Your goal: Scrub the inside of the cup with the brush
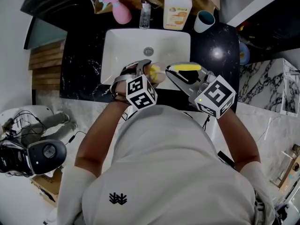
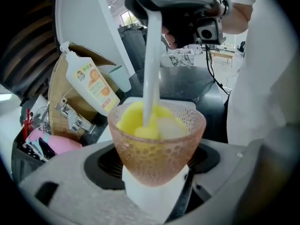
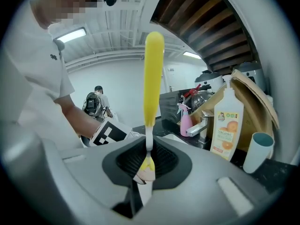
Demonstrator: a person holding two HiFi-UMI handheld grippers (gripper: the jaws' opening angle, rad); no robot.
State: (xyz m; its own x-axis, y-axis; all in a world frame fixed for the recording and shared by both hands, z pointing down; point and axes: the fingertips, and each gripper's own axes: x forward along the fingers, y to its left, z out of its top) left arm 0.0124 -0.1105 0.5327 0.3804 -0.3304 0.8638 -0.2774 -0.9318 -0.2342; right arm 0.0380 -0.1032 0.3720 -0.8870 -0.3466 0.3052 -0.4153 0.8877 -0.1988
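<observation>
My left gripper (image 1: pixel 145 72) is shut on a pink, dimpled, see-through cup (image 2: pixel 157 146) and holds it tilted over the white sink (image 1: pixel 119 48). The cup (image 1: pixel 158 73) fills the space between the jaws of my left gripper (image 2: pixel 157 175). Above it, my right gripper (image 1: pixel 180 74) is shut on the brush's yellow handle (image 1: pixel 185 68). The brush's white stem (image 2: pixel 151 64) runs down into the cup, and its yellow sponge head (image 2: pixel 140 124) rests inside against the wall. In the right gripper view the handle (image 3: pixel 153 74) stands up from my right gripper (image 3: pixel 148 154).
Behind the basin stand a faucet (image 1: pixel 145 13), a pink spray bottle (image 1: pixel 121 11), a soap bottle with an orange label (image 1: pixel 177 8) and a white cup with a teal inside (image 1: pixel 204 21). Black stone counter (image 1: pixel 220 50) surrounds the sink.
</observation>
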